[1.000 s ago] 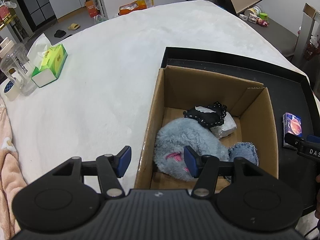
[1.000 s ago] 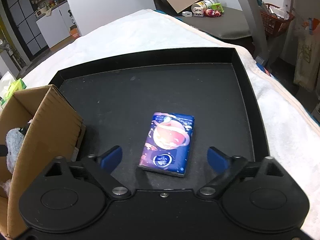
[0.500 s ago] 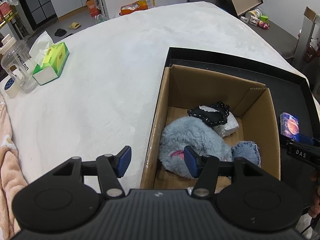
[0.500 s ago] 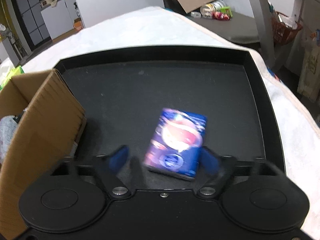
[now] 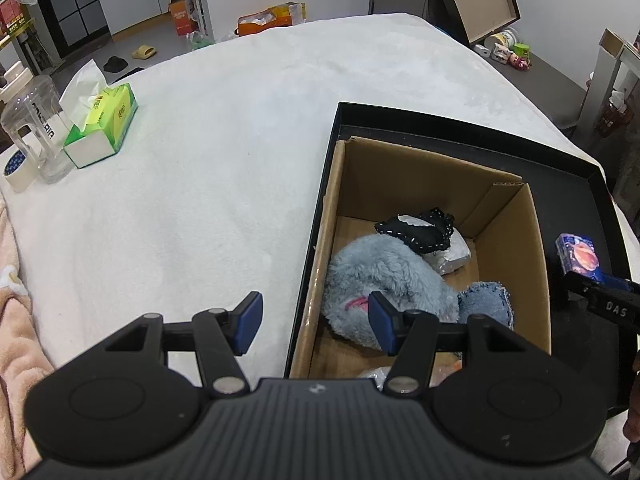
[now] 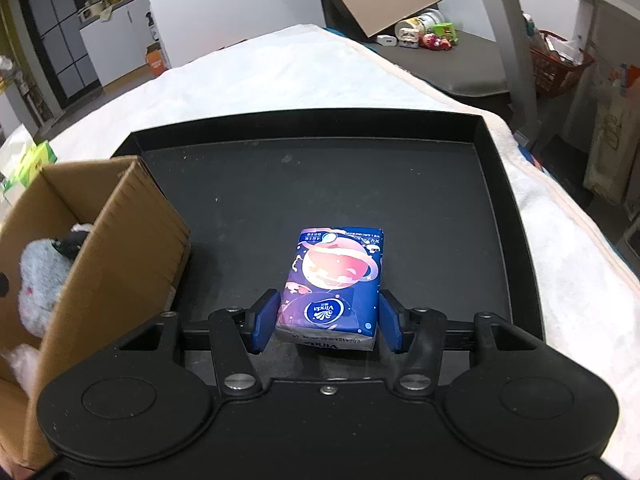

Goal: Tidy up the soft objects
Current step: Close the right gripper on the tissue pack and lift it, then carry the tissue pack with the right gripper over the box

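Note:
A blue tissue pack (image 6: 334, 286) with a planet print sits between the pads of my right gripper (image 6: 326, 322), which is shut on it just above the black tray (image 6: 320, 184). The pack also shows in the left wrist view (image 5: 578, 256). A cardboard box (image 5: 424, 184) stands in the tray's left part and holds a grey plush toy (image 5: 384, 276), a black lace cloth (image 5: 420, 230) and a denim piece (image 5: 486, 304). My left gripper (image 5: 314, 322) is open and empty, straddling the box's near left wall.
A green tissue box (image 5: 104, 126), a clear plastic jar (image 5: 36, 128) and a tape roll (image 5: 16, 164) stand at the far left of the white blanket. A pink cloth (image 5: 16, 328) lies at the left edge. The box's right wall (image 6: 120, 248) stands just left of my right gripper.
My right gripper has moved forward around the tissue pack and closed on its sides. My left gripper stays open and has drawn back slightly.

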`<state>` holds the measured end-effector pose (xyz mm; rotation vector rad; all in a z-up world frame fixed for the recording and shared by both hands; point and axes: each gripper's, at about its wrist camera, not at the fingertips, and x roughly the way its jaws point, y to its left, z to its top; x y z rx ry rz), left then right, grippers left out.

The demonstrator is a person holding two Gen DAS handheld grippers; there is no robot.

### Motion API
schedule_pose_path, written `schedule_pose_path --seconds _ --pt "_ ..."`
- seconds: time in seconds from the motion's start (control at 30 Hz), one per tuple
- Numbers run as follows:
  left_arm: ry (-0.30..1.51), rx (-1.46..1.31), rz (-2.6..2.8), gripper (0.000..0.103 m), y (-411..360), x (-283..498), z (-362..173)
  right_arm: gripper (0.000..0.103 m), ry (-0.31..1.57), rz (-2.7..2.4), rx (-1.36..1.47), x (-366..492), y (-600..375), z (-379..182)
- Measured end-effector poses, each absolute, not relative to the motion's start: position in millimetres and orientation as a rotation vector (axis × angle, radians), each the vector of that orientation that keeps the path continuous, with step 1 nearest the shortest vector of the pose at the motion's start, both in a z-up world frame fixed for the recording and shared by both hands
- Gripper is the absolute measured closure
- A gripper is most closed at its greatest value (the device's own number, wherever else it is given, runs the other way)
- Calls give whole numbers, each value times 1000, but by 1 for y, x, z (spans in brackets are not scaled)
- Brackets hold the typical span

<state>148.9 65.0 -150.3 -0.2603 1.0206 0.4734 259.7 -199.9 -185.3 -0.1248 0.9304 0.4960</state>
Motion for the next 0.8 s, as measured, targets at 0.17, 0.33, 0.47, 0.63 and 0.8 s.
schedule_pose_path --seconds 0.17,0.33,0.47,0.63,0.8 --pt "1005 -273 463 47 68 146 -146 52 913 475 -89 255 -205 -169" --pt "985 -286 454 47 70 141 -140 52 907 455 -62 241 -212 -157" --pt "980 -288 437 47 69 137 -138 52 891 444 -58 232 -215 -146" --pt "973 -282 415 47 66 133 -136 52 866 428 -53 224 -219 -129" --pt "971 -280 398 47 64 126 -137 51 842 421 -53 216 -217 -116"
